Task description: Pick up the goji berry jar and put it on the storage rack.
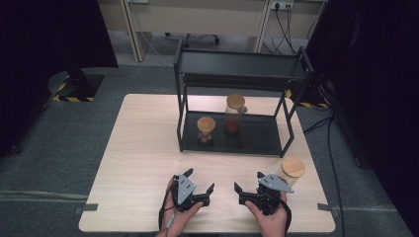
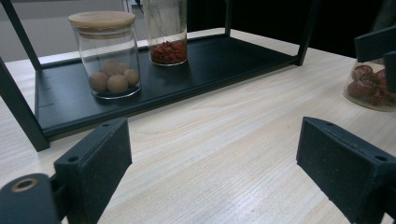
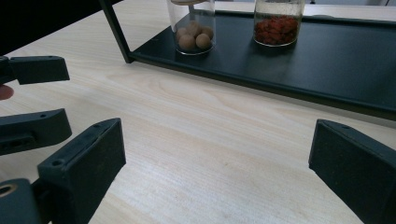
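Beside the right gripper, jaws apart and empty, reach squarely around the wooden-lidded glass jar of dark red fruit on the pale table, keeping it upright.

Cut-off jars and half-seen fingers

In the left gripper view the tall jar of red pieces loses its lid to the top edge, and the jar on the surface is cut by the right edge and partly hidden behind the other gripper's fingers. In the right gripper view both jars on the shelf are cropped at the top.
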Motion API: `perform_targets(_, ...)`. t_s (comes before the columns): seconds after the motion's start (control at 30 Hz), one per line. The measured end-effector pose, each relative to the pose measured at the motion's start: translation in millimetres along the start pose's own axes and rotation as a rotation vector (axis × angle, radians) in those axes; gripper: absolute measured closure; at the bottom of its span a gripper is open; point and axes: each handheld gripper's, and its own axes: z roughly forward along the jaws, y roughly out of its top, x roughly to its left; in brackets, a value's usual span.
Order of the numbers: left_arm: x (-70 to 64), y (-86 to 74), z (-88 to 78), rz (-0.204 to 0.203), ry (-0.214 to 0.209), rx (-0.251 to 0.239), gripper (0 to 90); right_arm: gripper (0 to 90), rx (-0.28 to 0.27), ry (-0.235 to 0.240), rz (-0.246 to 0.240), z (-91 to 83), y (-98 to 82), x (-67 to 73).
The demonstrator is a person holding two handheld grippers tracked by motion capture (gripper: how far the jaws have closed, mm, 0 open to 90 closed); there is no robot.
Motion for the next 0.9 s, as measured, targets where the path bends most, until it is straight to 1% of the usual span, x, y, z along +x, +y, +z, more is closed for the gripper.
perform_targets(0.47, 0.4, 0.1, 0.1, -0.004, 0.0, 0.001, 9.8, 4.0, 0.0, 0.0, 0.01, -16.1, -9.8, -0.5)
perform_targets(0.9, 0.4, 0.1, 0.2, -0.003, 0.0, 0.002, 9.8, 4.0, 0.005, -0.023, 0.025, -34.4, -25.9, -3.2)
